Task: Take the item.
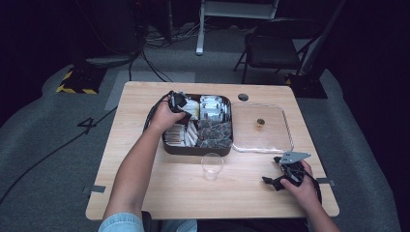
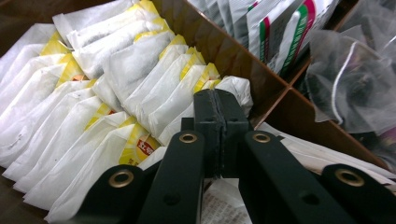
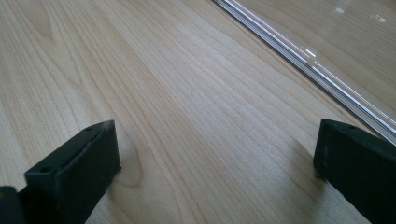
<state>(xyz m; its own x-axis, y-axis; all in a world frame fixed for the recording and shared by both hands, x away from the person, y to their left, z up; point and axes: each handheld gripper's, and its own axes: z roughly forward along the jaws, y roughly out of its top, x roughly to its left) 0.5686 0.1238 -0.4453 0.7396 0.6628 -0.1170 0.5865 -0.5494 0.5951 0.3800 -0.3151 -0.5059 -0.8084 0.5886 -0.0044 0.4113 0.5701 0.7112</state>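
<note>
black left gripper (image 2: 215,119) jaws clenched on a white paper tea bag (image 2: 236,91) in the brown divided box (image 1: 167,147); we'd lift straight up. right gripper (image 1: 285,175) released, right of box.

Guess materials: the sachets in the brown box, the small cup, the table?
White yellow-tagged tea sachets: look like matte paper, creased and fibrous. Small clear cup: likely thin glossy plastic, see-through, though glass is possible. Light wooden table: wood or wood-look laminate, with grain lines and a satin sheen.
</note>
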